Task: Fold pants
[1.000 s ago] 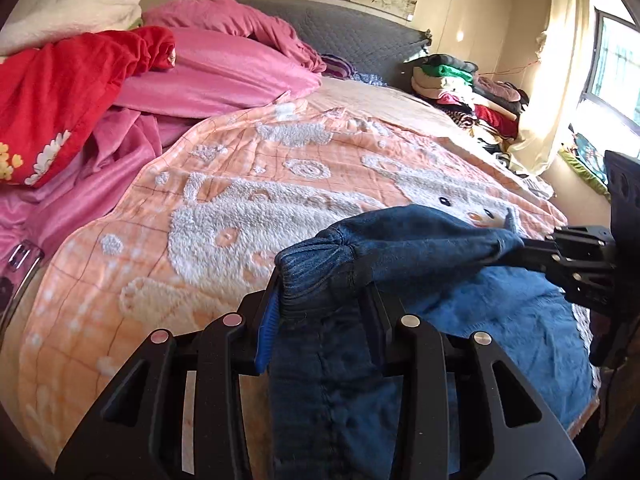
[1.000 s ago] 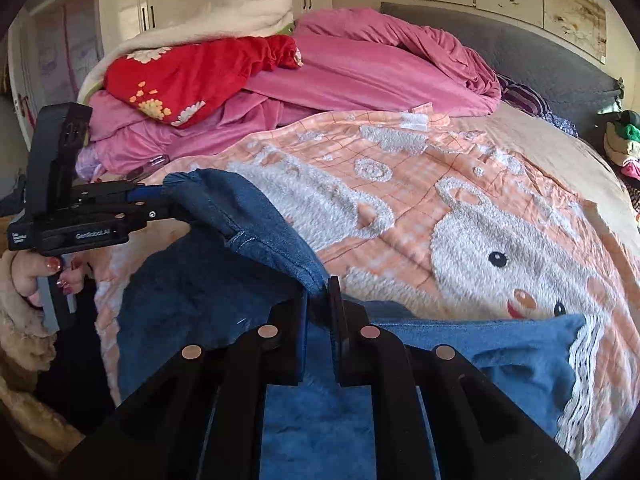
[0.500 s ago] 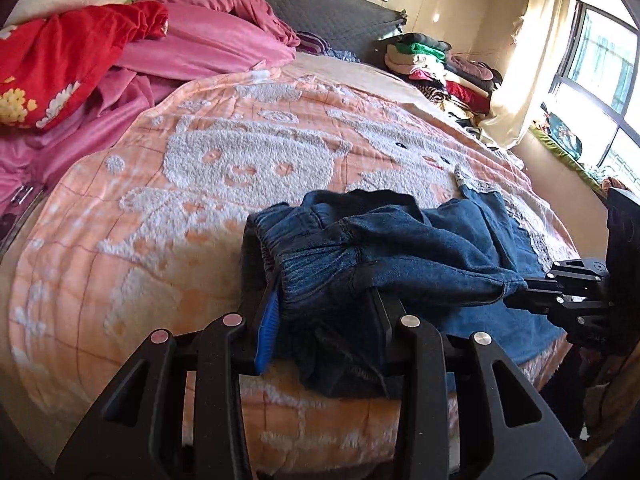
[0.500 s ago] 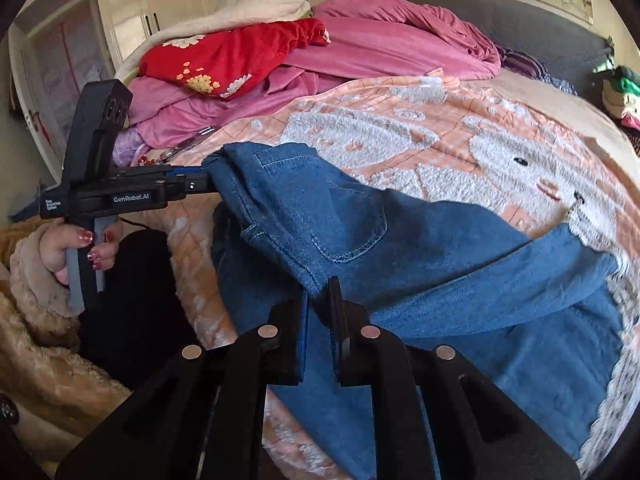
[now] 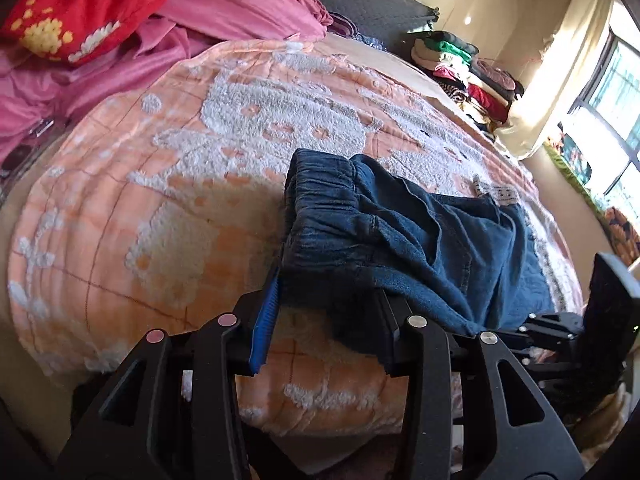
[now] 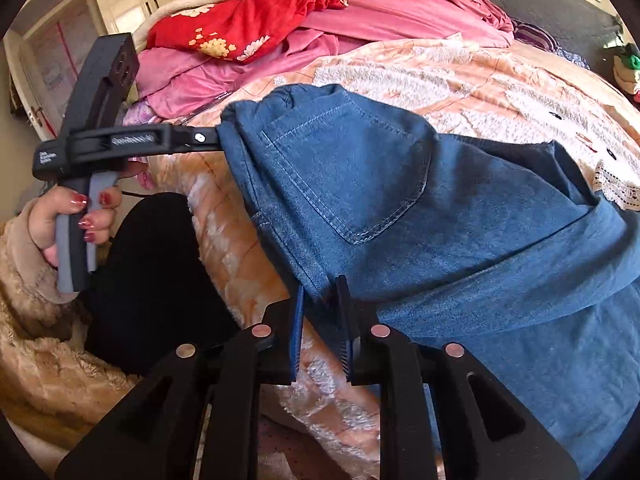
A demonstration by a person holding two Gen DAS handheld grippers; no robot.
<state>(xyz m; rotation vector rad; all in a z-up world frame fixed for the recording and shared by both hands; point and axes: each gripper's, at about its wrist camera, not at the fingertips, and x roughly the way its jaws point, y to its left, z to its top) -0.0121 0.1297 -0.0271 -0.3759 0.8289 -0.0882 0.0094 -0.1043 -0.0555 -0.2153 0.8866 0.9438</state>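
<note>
Blue denim pants (image 6: 420, 208) lie folded over on the peach blanket (image 5: 168, 184) near the bed's front edge. In the left wrist view my left gripper (image 5: 326, 300) has its jaws spread wide around the gathered elastic waistband (image 5: 324, 208), which fills the gap. The left gripper also shows in the right wrist view (image 6: 216, 138), holding the waistband corner. My right gripper (image 6: 322, 316) has its jaws slightly parted with the pants' side edge between them; the cloth looks loose there. A back pocket (image 6: 352, 168) faces up.
Pink bedding (image 6: 400, 8) and a red flowered cloth (image 6: 248, 24) are piled at the bed's head. Stacked folded clothes (image 5: 460, 68) sit at the far side by a curtain (image 5: 560, 64) and window. The bed's front edge drops off just below the grippers.
Both grippers pulled the waistband back toward the bed's front edge and lowered it. The right gripper's jaws, tight before, now stand slightly apart.
</note>
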